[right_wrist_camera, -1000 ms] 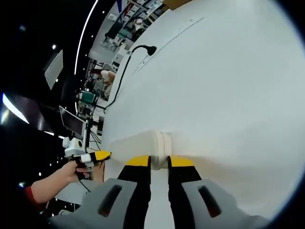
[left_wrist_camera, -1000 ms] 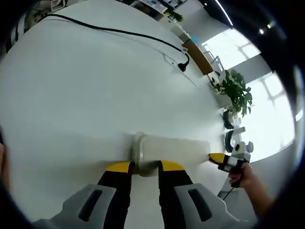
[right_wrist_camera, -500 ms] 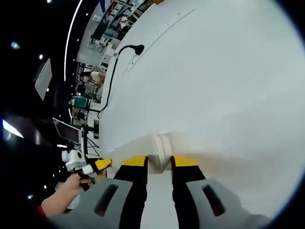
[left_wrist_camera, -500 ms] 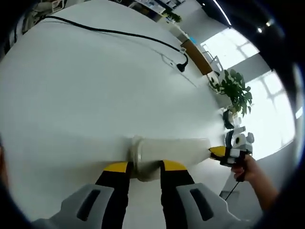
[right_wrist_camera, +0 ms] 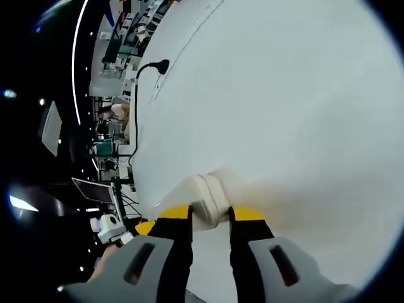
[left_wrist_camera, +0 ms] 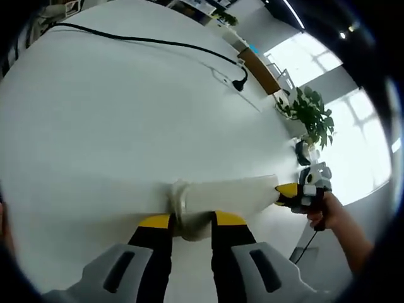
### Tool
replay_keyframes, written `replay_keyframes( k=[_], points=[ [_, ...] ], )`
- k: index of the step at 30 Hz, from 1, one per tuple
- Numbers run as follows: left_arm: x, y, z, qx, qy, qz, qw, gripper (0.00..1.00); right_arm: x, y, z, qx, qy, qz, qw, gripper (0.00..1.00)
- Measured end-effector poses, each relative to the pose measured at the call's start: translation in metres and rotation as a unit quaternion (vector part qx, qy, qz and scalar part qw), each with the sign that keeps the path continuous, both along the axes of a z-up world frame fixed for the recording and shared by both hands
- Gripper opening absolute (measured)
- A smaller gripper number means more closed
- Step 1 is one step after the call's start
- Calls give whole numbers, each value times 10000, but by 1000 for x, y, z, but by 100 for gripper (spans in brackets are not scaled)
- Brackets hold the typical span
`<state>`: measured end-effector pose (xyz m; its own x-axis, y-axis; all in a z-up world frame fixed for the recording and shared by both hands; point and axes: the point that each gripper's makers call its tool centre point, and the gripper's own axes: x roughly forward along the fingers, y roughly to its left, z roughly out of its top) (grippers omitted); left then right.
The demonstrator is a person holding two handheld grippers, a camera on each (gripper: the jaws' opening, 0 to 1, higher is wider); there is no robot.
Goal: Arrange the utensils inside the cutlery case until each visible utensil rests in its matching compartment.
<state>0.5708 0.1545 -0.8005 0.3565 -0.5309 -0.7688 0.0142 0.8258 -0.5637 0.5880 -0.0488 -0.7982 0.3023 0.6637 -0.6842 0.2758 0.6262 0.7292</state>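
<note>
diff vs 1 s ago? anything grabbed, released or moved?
No grab or release. Both views have rolled, so the hands turned, the right one more. The left gripper stays clamped on the cutlery case at its ridged joint, the right gripper on its other end. The case looks tilted slightly more; it is still closed. The white table and black cable are unchanged.

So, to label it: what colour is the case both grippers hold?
Cream-white cutlery case, best in the left gripper view.
</note>
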Motion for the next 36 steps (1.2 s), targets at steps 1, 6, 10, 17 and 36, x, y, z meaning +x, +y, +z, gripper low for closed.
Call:
replay_keyframes(
  k=[1, 6, 10, 17, 36],
  points=[
    [0, 0, 0, -1, 36, -11, 10000, 21, 1, 0, 0, -25, -44, 58, 10000, 19],
    [-1, 1, 0, -17, -17, -25, 10000, 22, -1, -1, 1, -142, -464, 192, 9986, 19],
    [-5, 1, 1, 70, -58, -101, 9999, 23, -14, 1, 2, -330, -709, 392, 9962, 20],
    [-24, 11, 3, 216, -166, -212, 9994, 23, -46, 9, 1, -420, -725, 327, 9959, 21],
    [-64, 24, 4, 407, -409, 41, 9983, 24, -96, 22, 5, -738, -981, 134, 9924, 22]
  ],
)
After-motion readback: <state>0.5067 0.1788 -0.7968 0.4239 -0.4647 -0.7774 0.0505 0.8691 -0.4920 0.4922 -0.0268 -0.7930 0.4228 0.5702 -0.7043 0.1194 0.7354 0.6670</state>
